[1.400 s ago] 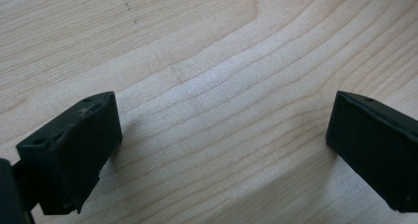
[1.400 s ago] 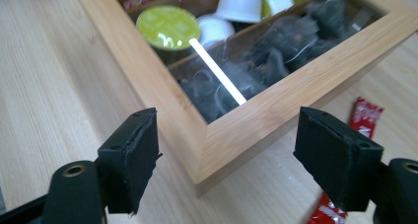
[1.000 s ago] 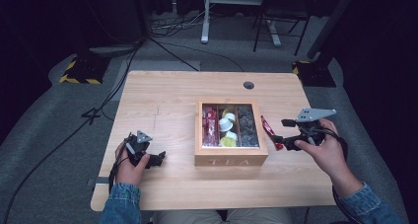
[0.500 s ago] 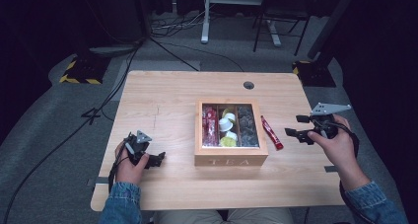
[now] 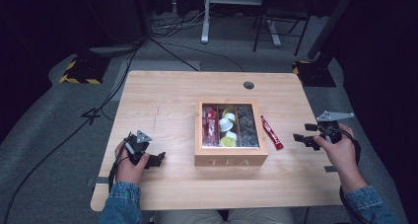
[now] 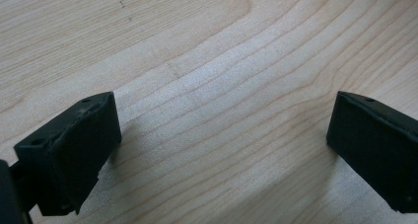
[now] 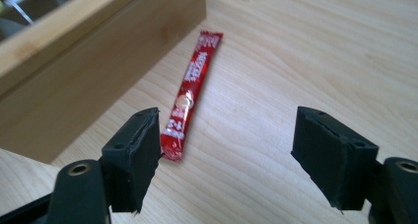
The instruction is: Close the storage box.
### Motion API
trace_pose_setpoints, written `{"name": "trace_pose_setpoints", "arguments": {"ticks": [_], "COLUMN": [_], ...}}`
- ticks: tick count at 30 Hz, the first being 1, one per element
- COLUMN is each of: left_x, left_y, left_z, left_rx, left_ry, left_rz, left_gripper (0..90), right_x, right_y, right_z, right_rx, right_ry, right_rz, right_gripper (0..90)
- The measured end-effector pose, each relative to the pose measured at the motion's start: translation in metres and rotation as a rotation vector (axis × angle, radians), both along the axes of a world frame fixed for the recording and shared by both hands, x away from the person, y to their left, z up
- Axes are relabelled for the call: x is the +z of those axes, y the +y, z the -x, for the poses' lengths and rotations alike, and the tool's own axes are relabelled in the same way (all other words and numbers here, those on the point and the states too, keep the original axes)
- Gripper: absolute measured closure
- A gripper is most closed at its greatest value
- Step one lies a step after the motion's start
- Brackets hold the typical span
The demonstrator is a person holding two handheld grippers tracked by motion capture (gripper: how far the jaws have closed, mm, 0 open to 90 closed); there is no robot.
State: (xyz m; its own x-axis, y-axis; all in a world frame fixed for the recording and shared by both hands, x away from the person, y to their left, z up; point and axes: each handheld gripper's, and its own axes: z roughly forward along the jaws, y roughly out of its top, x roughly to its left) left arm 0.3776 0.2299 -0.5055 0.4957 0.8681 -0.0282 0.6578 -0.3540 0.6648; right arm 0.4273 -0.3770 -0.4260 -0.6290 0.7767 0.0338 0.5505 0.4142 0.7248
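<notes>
The red sachet point(image 5: 271, 132) lies flat on the table point(image 5: 162, 100) just beside the box's point(image 5: 231, 160) right wall, toward the right edge, and the right gripper point(image 5: 301, 137) hangs near it with jaws spread and nothing between them. I'd judge the sachet is loose and the next move is either a fresh pinch or a retreat. The left gripper point(image 5: 158, 158) rests released near the front left corner; the box front reads "TEA", while the sachet's print is too small to read.

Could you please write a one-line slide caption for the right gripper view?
Open right hand-held gripper facing a red sachet lying flat beside the wooden tea box.
</notes>
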Motion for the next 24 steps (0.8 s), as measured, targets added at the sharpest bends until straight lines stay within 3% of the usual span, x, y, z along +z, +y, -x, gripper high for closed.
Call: {"name": "trace_pose_setpoints", "arguments": {"ticks": [10, 18, 24], "left_x": [0.0, 0.0, 0.0], "left_y": [0.0, 0.0, 0.0], "left_z": [0.0, 0.0, 0.0], "left_rx": [0.0, -0.001, -0.001], "left_ry": [0.0, 0.0, -0.001], "left_rz": [0.0, 0.001, 0.0], "left_gripper": [0.3, 0.3, 0.3], "right_x": [-0.031, -0.049, -0.058], "right_y": [-0.012, -0.012, -0.01], "right_z": [0.001, 0.009, 0.013], "right_rx": [-0.02, -0.016, 0.006], "right_ry": [0.049, 0.055, 0.044], "right_rz": [-0.006, -0.032, -0.013], "right_gripper": [26.1, 25.2, 24.9]}}
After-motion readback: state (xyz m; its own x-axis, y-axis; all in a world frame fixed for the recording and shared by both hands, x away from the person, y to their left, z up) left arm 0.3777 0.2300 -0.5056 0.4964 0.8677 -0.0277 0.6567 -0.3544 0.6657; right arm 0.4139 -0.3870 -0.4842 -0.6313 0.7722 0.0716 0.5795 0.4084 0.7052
